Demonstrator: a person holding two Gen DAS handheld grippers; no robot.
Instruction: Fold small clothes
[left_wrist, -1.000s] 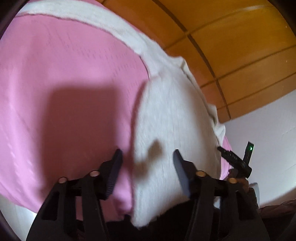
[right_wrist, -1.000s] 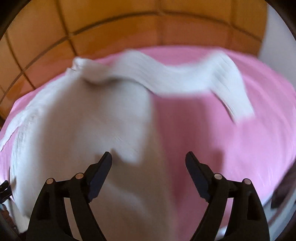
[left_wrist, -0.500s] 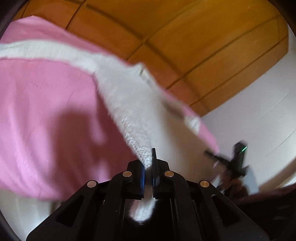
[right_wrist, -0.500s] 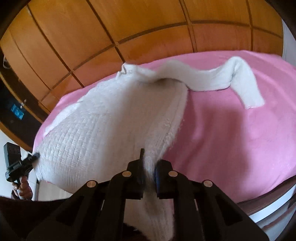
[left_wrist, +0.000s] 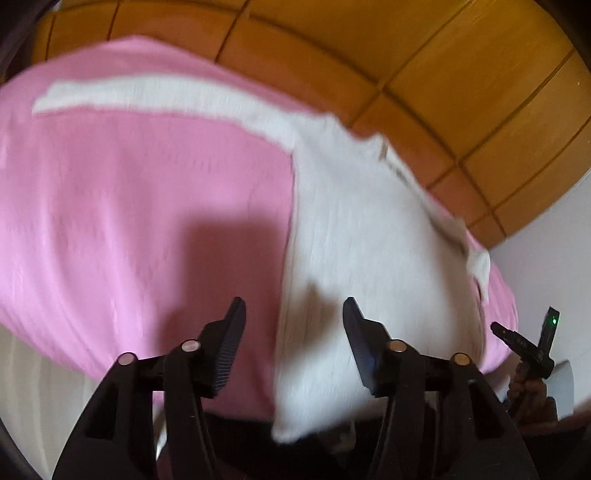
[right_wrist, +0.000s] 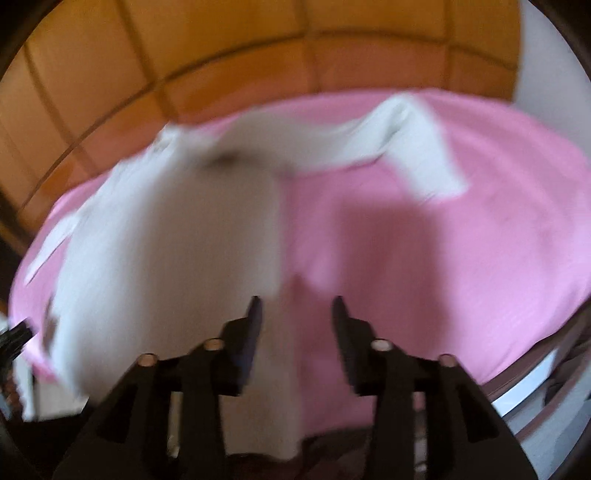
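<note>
A small white knitted sweater (left_wrist: 362, 236) lies spread on a pink bed cover (left_wrist: 129, 206), one sleeve (left_wrist: 155, 92) stretched out to the far left. My left gripper (left_wrist: 293, 317) is open and empty above the sweater's near left hem corner. In the right wrist view the same sweater (right_wrist: 177, 236) is blurred, its other sleeve (right_wrist: 417, 155) bent at the far right. My right gripper (right_wrist: 295, 314) is open and empty over the sweater's near right hem edge.
An orange wooden panelled wall (left_wrist: 443, 74) runs behind the bed. A white wall (left_wrist: 554, 251) stands to the right. The bed's near edge (right_wrist: 535, 387) drops off at the lower right. The other gripper (left_wrist: 532, 343) shows at the lower right of the left wrist view.
Half a second ago both grippers were shut on the sweater's hem and holding it up. Now both have opened and the sweater lies flat on the bed.
</note>
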